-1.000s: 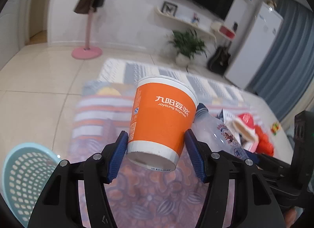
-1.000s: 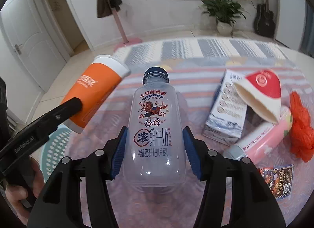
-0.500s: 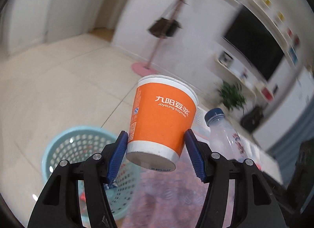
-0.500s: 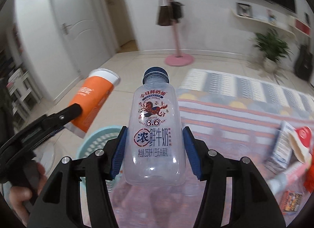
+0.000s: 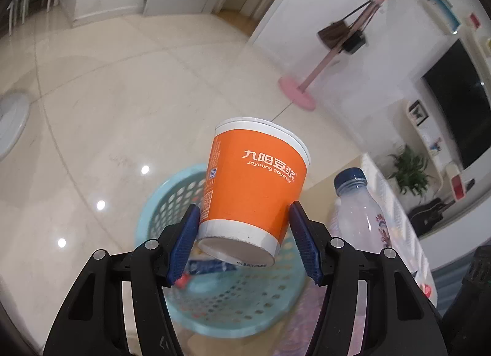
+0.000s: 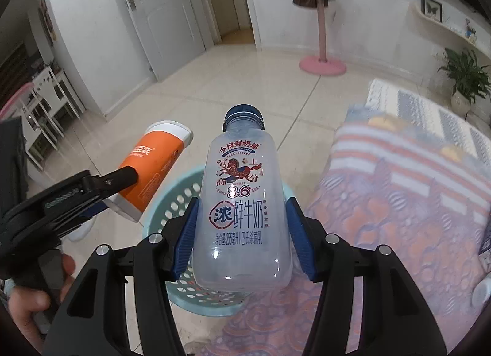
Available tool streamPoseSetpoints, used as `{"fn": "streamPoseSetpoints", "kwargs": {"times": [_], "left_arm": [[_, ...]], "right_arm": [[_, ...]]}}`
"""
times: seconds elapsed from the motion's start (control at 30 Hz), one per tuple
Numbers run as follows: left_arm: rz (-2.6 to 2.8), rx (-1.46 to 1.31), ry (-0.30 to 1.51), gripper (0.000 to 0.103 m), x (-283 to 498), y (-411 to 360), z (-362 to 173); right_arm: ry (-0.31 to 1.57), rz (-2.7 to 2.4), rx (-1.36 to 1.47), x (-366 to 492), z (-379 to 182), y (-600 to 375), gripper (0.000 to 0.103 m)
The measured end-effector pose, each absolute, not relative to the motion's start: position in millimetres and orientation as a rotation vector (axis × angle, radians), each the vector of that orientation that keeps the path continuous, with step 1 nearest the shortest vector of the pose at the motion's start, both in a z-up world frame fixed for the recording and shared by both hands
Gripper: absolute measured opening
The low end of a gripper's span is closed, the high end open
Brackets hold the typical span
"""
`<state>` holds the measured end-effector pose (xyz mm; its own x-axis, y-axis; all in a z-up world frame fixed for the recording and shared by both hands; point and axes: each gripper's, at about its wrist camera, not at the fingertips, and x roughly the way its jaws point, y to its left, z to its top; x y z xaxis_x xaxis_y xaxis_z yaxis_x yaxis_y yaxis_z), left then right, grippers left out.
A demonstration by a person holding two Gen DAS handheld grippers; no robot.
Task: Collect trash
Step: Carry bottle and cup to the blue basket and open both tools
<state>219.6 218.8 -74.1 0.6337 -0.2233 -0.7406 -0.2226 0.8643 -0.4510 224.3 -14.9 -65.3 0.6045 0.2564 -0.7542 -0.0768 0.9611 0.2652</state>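
On my left side, the left gripper [image 5: 244, 241] has its blue pads pressed against both flanks of the orange paper cup [image 5: 254, 190], gripping it near its base with the white rim tipped away from me. Through that camera the cup hangs in the air in front of the light blue perforated basket [image 5: 233, 303], which stands on the pale tiled floor [image 5: 107, 116] with some wrappers already lying inside. From the right wrist view I can see that same cup [image 6: 153, 168] off to the left, held out by the black gripper arm with the person's hand [image 6: 27, 303] on its handle. Moving right, my right gripper [image 6: 241, 239] is clamped on the clear milk bottle [image 6: 242, 202], pads tight on its lower sides, blue cap pointing away, and the bottle sits over the basket [image 6: 172, 202] in this view. Further right lies the patterned rug [image 6: 414, 196], its edge just beside the basket.
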Motion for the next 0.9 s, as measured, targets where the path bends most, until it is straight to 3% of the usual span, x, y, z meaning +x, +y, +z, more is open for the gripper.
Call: {"fn": "streamPoseSetpoints", "kwargs": {"times": [0.23, 0.9], "left_arm": [[-0.001, -0.564, 0.992, 0.059, 225, 232, -95], [-0.066, -0.545, 0.902, 0.059, 220, 217, -73]], "right_arm": [[0.977, 0.194, 0.24, 233, -94, -5, 0.053], [0.965, 0.182, 0.243, 219, -95, -24, 0.053]]}}
